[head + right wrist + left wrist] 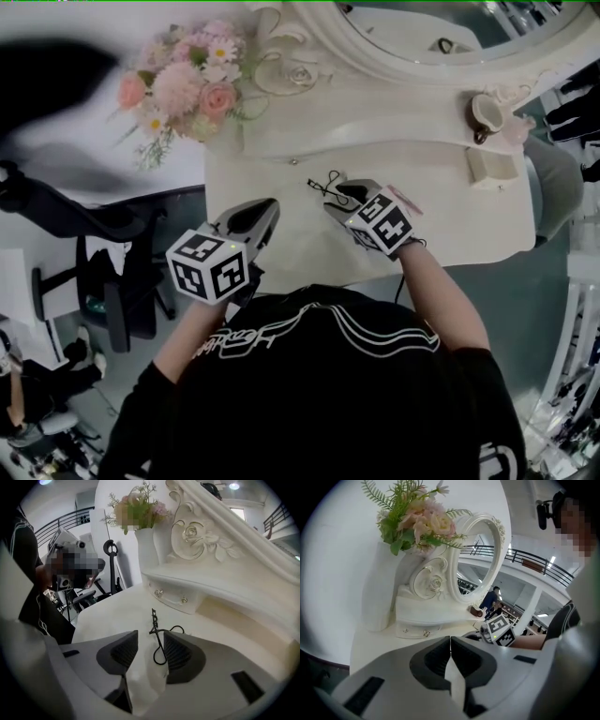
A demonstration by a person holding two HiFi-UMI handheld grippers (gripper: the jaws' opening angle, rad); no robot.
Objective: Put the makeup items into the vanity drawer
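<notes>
No word, brand or number can be read anywhere. The black shirt carries white script lettering just behind the left gripper, too small and warped to spell out. White curved lines run beside it, behind the right gripper. The left cube and the right cube bear only black-and-white square markers, patterns rather than letters or digits. The left gripper view shows the right cube's markers just as wordless.
</notes>
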